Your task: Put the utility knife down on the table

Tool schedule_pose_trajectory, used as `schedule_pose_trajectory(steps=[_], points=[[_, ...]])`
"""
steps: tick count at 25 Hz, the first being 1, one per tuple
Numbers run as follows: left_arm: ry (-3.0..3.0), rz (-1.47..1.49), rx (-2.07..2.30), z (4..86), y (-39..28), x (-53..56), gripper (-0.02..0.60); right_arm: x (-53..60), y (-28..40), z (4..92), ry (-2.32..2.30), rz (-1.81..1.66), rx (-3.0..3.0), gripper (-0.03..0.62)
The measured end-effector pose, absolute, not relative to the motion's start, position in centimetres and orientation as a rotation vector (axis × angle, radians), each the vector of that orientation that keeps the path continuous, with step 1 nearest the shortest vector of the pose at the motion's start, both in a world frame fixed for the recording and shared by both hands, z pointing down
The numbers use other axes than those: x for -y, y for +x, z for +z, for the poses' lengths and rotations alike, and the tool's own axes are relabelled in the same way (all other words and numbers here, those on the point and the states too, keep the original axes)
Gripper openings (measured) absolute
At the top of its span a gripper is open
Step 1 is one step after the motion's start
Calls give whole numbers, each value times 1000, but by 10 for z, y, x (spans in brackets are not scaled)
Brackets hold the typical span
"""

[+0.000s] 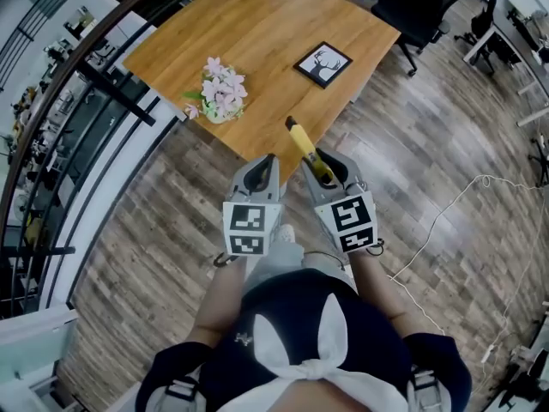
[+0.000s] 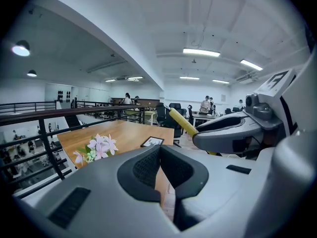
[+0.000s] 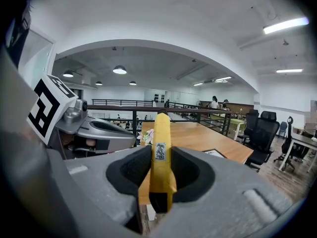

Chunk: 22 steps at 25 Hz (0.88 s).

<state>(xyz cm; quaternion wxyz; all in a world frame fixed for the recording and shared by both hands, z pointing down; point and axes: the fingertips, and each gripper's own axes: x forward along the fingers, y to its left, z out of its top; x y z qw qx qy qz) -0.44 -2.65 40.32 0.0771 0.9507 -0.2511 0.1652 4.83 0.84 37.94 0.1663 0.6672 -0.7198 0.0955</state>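
A: How far along is the job?
B: Not done, by the look of it. The utility knife (image 3: 160,152) is in the air, clamped between the 2 pads of the right gripper (image 1: 328,170), and no part of it rests on the table (image 1: 257,41). The person stands just off the table's near corner, so what is left is a short reach over the wood, a lowering and a release

A: And the other claw?
B: The left gripper (image 1: 264,168) hangs just beside the right one, its jaws drawn together with nothing in them

A: Which way does the knife point?
B: Its long axis runs along the right gripper's own line, out ahead of the jaws and away from the person. In the head view its far dark tip reaches toward the table edge that runs right from the near corner. The yellow body sits in the pads, narrow side up, not lying flat

A: Room to set it down?
B: Likely. The flowers (image 1: 221,91) sit by the left edge and the picture frame (image 1: 323,63) toward the right corner, with bare wood between
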Motion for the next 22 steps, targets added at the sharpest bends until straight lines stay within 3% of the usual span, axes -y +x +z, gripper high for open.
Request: schedule_pose_trajectory(steps=[22], points=[[2713,453,1028,407,12,125,18,102,69,384,1610,207,2223,121]])
